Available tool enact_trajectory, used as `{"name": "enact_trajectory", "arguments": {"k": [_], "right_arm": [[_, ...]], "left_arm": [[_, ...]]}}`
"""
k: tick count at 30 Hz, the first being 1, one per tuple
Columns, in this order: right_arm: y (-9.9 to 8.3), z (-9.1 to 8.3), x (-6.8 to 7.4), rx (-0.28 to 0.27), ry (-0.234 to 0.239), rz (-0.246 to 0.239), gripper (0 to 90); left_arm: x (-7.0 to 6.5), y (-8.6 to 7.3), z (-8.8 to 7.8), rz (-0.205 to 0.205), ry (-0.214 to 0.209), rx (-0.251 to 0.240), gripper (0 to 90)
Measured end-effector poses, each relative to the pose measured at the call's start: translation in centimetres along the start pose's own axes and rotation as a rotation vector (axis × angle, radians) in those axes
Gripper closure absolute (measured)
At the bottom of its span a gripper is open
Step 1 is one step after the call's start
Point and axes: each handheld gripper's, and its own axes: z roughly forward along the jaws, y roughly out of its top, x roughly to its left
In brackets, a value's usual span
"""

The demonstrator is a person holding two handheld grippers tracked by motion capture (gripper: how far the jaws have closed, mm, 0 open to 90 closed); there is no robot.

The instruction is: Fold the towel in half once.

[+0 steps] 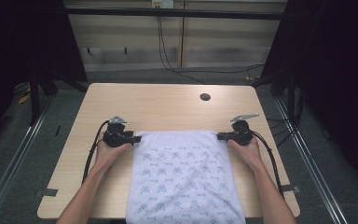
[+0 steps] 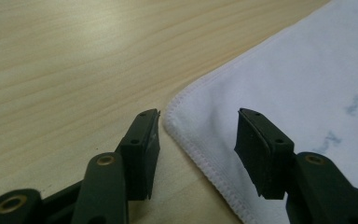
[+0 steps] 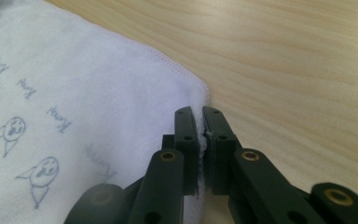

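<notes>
A white printed cloth (image 1: 184, 175) is spread on the table (image 1: 158, 105), its far edge near the middle and its near part hanging over the near edge. The right far corner is pinched between the pressed-together jaws of the right gripper (image 3: 200, 119). The jaws of the left gripper (image 2: 198, 133) are spread, with the left far corner of the cloth lying between them and not yet pressed. The cloth is judged to be light, soft and limp, so sagging is to be expected once lifted. Hold is best taken at the stitched hem of the corners.
</notes>
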Motion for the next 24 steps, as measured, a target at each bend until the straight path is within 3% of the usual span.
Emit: {"name": "enact_trajectory", "arguments": {"k": [4,6,9,10,12,14,19,24], "right_arm": [[0.1,-0.1,0.3,-0.011,0.014,0.001,86.0],[0.0,0.0,0.4,-0.018,0.014,0.009,86.0],[-0.2,0.3,0.5,-0.036,0.016,0.025,86.0],[-0.2,0.3,0.7,-0.039,0.022,0.024,85.9],[0.0,0.3,0.9,-0.039,0.03,0.011,86.0],[0.1,0.1,1.1,-0.046,0.048,0.013,86.1],[0.5,-1.1,1.2,-0.075,0.094,0.027,86.1],[1.6,-3.1,1.9,-0.121,0.127,0.013,86.2]], "left_arm": [[-0.1,0.1,0.4,0.019,0.002,-0.006,50.7],[-0.1,0.1,0.5,0.009,-0.028,-0.016,51.4],[-0.6,0.2,0.4,0.03,-0.039,0.008,63.4],[-0.7,0.1,0.4,0.047,-0.047,0.021,74.6],[-0.8,0.0,0.4,0.044,-0.05,0.015,84.4],[-0.8,-0.1,0.4,0.015,-0.068,0.009,86.4],[-1.1,-0.5,-1.3,0.005,-0.12,0.003,86.9],[-1.3,-0.1,-4.1,-0.034,-0.212,-0.09,86.7]]}}
